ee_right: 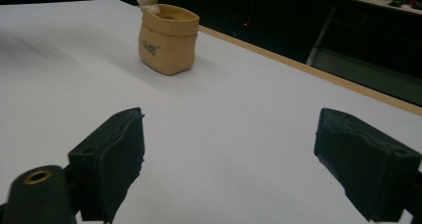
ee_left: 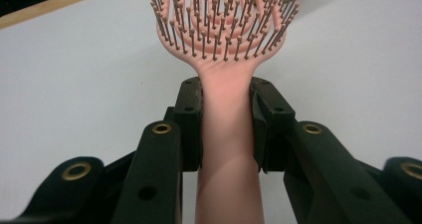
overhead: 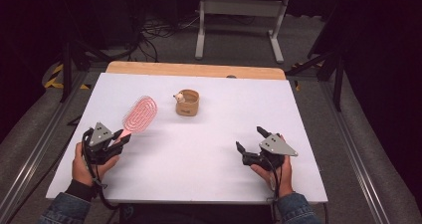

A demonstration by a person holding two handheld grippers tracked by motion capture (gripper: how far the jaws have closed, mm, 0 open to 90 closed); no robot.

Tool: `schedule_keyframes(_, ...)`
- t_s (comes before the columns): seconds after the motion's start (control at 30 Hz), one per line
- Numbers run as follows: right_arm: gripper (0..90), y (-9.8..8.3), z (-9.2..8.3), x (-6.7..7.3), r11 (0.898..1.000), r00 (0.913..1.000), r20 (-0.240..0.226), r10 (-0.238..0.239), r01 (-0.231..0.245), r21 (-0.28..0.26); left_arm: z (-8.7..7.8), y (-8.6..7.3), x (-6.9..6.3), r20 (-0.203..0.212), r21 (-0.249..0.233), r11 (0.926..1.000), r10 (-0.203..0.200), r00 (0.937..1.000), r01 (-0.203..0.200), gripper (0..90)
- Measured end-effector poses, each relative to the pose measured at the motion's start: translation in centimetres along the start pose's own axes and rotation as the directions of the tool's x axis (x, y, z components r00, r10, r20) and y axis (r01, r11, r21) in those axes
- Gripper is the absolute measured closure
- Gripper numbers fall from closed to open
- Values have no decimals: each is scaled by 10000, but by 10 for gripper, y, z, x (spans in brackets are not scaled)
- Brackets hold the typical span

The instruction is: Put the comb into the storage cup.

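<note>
A pink hairbrush (overhead: 140, 114) with an oval bristled head is lifted over the white table's left half. My left gripper (overhead: 121, 136) is shut on its handle. In the left gripper view the handle (ee_left: 226, 134) is clamped between both black jaws, and the head (ee_left: 219, 20) points away with its bristles facing the camera. A tan sack-shaped cup (overhead: 187, 102) with a small figure on its rim stands upright near the table's middle. It appears in the right gripper view too, the cup (ee_right: 167, 39) at upper left. My right gripper (overhead: 251, 140) is open, low over the table's right side.
The white board (overhead: 224, 114) covers a wooden table whose far edge (overhead: 194, 69) shows as a tan strip. Beyond it stand a white desk frame (overhead: 239, 20) and cables on the grey floor. Metal rails run along both sides.
</note>
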State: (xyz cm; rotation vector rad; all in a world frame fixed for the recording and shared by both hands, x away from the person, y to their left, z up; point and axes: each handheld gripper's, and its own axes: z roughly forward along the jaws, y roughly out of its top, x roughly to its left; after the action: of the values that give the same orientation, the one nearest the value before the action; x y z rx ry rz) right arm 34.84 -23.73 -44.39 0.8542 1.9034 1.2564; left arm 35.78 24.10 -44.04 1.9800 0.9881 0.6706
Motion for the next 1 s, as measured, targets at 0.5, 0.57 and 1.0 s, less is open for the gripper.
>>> schedule_keyframes(0.5, 82, 19, 11, 12, 9958, 9896, -1209, 778, -829, -377, 5, 10, -25, 363, -857, 9954, 460, 9983, -428, 694)
schedule_keyframes(0.57, 79, 21, 15, 13, 9952, 9863, -1410, 857, -916, -355, 6, 11, -28, 453, -989, 9944, 431, 9980, -384, 694)
schedule_keyframes(1.0, 84, 51, 47, 40, 9895, 9526, -2703, 1395, -1446, 10, 17, 23, -59, 817, -1675, 9836, 816, 9933, -670, 694)
